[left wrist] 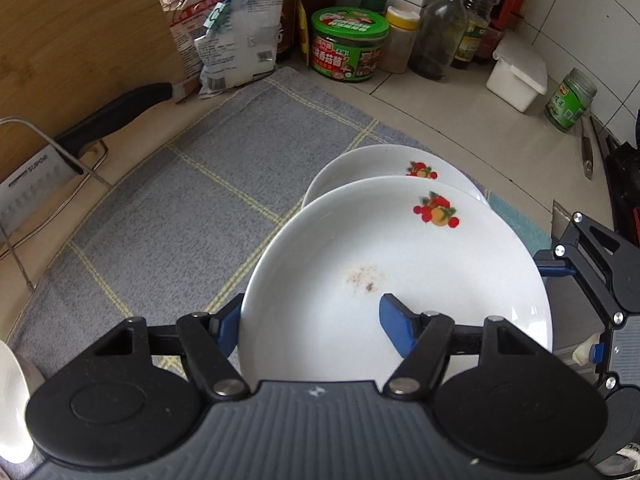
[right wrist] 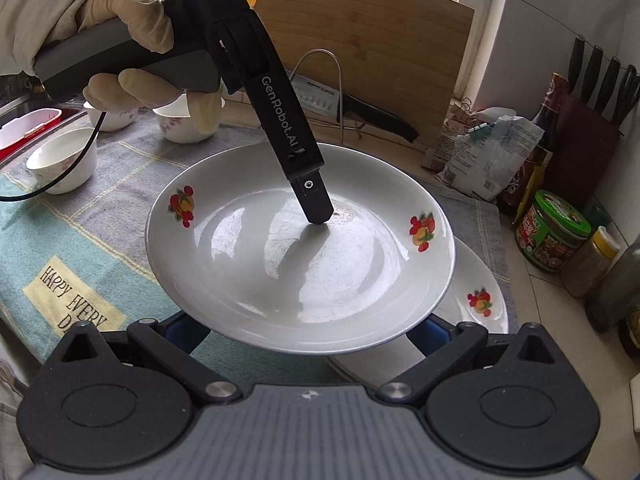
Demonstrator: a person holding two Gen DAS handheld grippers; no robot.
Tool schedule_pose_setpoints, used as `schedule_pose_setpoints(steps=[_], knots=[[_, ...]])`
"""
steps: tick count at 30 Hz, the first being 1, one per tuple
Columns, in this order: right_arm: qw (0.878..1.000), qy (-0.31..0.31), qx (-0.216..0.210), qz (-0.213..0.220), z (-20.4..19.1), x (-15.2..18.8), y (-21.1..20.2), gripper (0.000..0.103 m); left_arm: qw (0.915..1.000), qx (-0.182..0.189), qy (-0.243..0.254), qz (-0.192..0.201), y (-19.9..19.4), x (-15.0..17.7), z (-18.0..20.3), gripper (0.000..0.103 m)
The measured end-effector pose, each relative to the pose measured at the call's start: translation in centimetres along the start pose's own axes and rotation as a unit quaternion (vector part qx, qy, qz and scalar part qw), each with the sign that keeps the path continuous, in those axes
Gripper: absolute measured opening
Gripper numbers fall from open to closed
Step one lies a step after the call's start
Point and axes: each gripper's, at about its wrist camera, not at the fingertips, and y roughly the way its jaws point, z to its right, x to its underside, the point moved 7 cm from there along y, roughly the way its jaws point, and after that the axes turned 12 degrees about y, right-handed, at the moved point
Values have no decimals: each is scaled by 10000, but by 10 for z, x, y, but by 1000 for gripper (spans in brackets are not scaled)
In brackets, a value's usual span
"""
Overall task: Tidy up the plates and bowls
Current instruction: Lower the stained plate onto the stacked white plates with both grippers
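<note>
A white plate with fruit decals [left wrist: 400, 260] [right wrist: 280, 272] hangs tilted just above a second matching plate [left wrist: 380, 162] [right wrist: 476, 280], which lies on the grey checked cloth [left wrist: 180, 208]. My left gripper [left wrist: 312, 322] is shut on the upper plate's near wall. One blue finger [left wrist: 396, 324] presses inside the plate and the other sits under the rim. In the right wrist view that inner finger [right wrist: 316, 208] touches the plate's middle. My right gripper [right wrist: 308, 330] stands open and wide, its tips under the plate's near rim. Several small white bowls [right wrist: 62, 164] stand at the back left.
A gloved hand [right wrist: 100, 12] holds the left gripper's handle. A cleaver in a wire rack [left wrist: 28, 192] and a wooden cutting board [left wrist: 80, 20] stand at the cloth's left. Paper bags [left wrist: 236, 40], a green jar [left wrist: 348, 44], bottles [left wrist: 440, 28] and a white box [left wrist: 516, 76] line the back wall.
</note>
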Motion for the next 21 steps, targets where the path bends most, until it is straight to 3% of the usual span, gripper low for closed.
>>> schedule_pose_setpoints(steps=[21], knots=[[9987, 260, 408, -148, 60, 0, 19, 103, 9991, 230, 367, 14, 48, -56, 10, 70]])
